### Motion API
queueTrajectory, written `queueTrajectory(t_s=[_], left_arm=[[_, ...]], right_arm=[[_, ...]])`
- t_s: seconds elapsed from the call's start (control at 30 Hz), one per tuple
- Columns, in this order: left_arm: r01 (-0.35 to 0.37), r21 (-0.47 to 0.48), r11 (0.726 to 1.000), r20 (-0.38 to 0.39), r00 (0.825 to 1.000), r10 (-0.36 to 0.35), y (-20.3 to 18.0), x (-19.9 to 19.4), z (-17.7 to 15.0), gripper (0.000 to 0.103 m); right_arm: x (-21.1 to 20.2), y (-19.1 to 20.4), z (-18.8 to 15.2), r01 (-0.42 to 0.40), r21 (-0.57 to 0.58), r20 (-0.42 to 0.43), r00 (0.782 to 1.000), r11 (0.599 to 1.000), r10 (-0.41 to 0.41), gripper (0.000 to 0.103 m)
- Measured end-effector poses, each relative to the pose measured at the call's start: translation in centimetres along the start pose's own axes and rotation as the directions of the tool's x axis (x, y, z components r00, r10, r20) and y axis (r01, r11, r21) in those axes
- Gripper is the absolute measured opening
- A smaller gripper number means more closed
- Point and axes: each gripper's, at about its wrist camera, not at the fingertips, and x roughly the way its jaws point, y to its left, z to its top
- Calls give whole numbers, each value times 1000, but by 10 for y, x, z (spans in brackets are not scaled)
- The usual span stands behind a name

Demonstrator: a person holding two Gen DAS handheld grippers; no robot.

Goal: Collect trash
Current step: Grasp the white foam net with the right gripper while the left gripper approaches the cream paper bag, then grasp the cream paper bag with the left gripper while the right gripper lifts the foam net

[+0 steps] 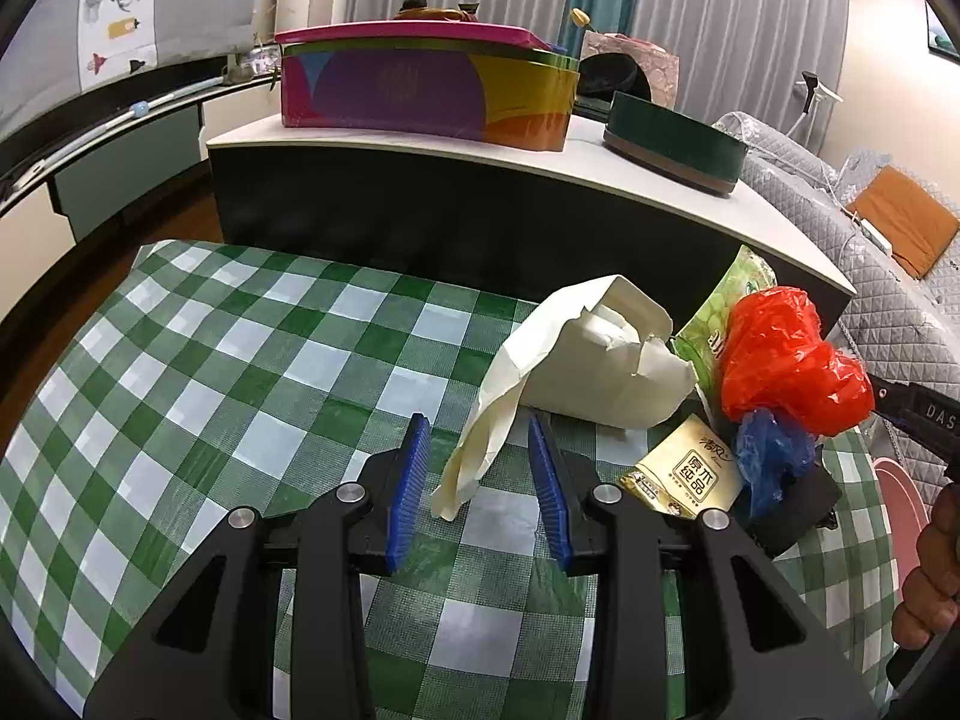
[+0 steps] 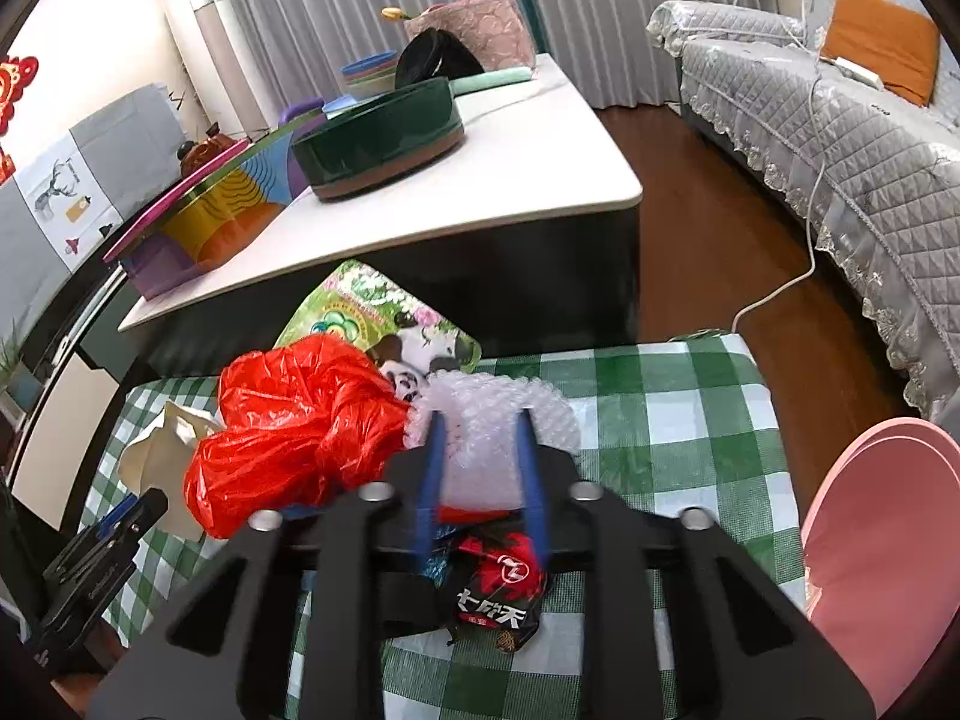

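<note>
Trash lies on a green checked tablecloth. In the left wrist view my left gripper is open, its blue fingers either side of the hanging tail of a crumpled cream paper bag. Right of it lie a gold tissue packet, a blue plastic bag, a red plastic bag and a green snack wrapper. In the right wrist view my right gripper is open around a wad of bubble wrap. Beside it are the red bag, the green wrapper and a red-black snack wrapper.
A raised white-topped table behind the cloth carries a colourful tin and a dark green round box. A pink bin stands at the right table edge. A grey sofa is beyond.
</note>
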Motion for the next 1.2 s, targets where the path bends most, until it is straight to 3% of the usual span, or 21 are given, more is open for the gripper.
queueTrajectory(t_s=[0.03, 0.13, 0.47, 1.0, 1.2], left_arm=[[3, -1, 1000, -3, 1000, -3, 0, 0, 0, 20], [0, -1, 1000, -12, 1000, 0, -2, -1, 2, 9], [12, 5, 1000, 24, 1000, -12, -4, -30, 6, 8], [28, 63, 998, 75, 997, -33, -7, -96, -5, 8], [39, 64, 997, 87, 995, -45, -13, -118, -20, 8]], right_arm=[[-1, 1, 0, 0, -4, 0, 1000, 1000, 0, 13], [-8, 2, 0, 5, -15, 9, 1000, 1000, -5, 10], [-57, 7, -4, 22, -62, 43, 999, 998, -19, 7], [-190, 8, -29, 12, -137, 152, 988, 990, 9, 7], [-201, -2, -47, 20, -144, 179, 984, 989, 6, 7]])
